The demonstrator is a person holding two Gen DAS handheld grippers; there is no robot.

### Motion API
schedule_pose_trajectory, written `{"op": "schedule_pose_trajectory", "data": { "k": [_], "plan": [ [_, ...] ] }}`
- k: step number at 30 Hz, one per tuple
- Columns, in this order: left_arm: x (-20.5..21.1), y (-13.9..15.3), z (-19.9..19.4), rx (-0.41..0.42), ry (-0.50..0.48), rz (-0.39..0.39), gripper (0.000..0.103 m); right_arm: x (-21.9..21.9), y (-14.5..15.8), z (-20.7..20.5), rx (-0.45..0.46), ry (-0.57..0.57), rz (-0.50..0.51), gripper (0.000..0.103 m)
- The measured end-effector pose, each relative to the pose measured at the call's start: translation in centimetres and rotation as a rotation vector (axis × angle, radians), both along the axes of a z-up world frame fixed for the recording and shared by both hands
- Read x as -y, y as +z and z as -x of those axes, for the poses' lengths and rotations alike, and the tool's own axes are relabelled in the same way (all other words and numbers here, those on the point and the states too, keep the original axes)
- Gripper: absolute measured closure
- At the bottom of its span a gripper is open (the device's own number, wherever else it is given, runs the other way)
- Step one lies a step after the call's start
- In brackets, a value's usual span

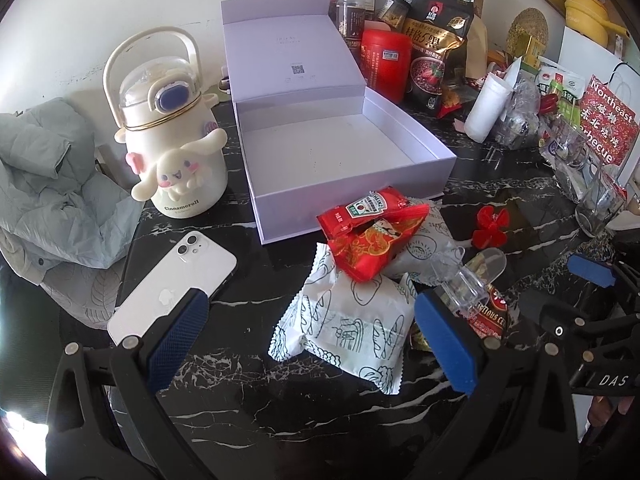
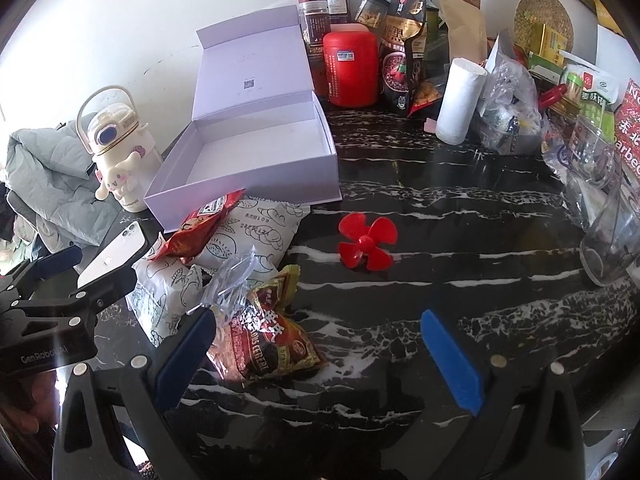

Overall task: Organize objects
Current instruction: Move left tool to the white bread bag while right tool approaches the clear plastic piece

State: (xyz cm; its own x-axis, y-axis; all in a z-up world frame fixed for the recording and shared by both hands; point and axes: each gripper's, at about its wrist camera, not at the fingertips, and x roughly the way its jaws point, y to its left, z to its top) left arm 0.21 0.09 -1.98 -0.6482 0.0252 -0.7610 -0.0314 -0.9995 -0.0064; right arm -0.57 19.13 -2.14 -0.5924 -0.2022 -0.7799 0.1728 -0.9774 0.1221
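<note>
An open lilac box [image 1: 320,148] stands empty on the black marble table; it also shows in the right wrist view [image 2: 256,152]. In front of it lies a pile of snack packets: white bread packets [image 1: 344,320] [image 2: 248,232], red packets [image 1: 372,232] [image 2: 200,224], a red-brown cereal packet [image 2: 264,340] and clear plastic [image 1: 464,280]. A red propeller [image 2: 366,246] [image 1: 488,224] lies to the right. My left gripper [image 1: 308,340] is open, around the nearest white packet. My right gripper [image 2: 320,356] is open, beside the cereal packet.
A white phone [image 1: 176,284] and a cream Cinnamoroll bottle [image 1: 176,140] sit left of the box, next to a grey jacket [image 1: 48,184]. Jars, a red canister [image 2: 352,68], food bags, a paper roll [image 2: 460,100] and glasses [image 2: 608,236] crowd the back and right.
</note>
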Motion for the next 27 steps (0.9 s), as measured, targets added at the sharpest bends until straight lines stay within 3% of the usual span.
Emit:
{"op": "schedule_pose_trajectory", "data": {
  "k": [9,27],
  "plan": [
    [0.5,-1.5,0.0,0.058,0.014,-0.039,0.0,0.4,-0.4,0.0,0.008,0.042,0.019,0.003],
    [0.2,-3.2,0.8,0.144,-0.051,-0.066,0.0,2.3,-1.1,1.5,0.033,0.197,0.119,0.043]
  ]
}}
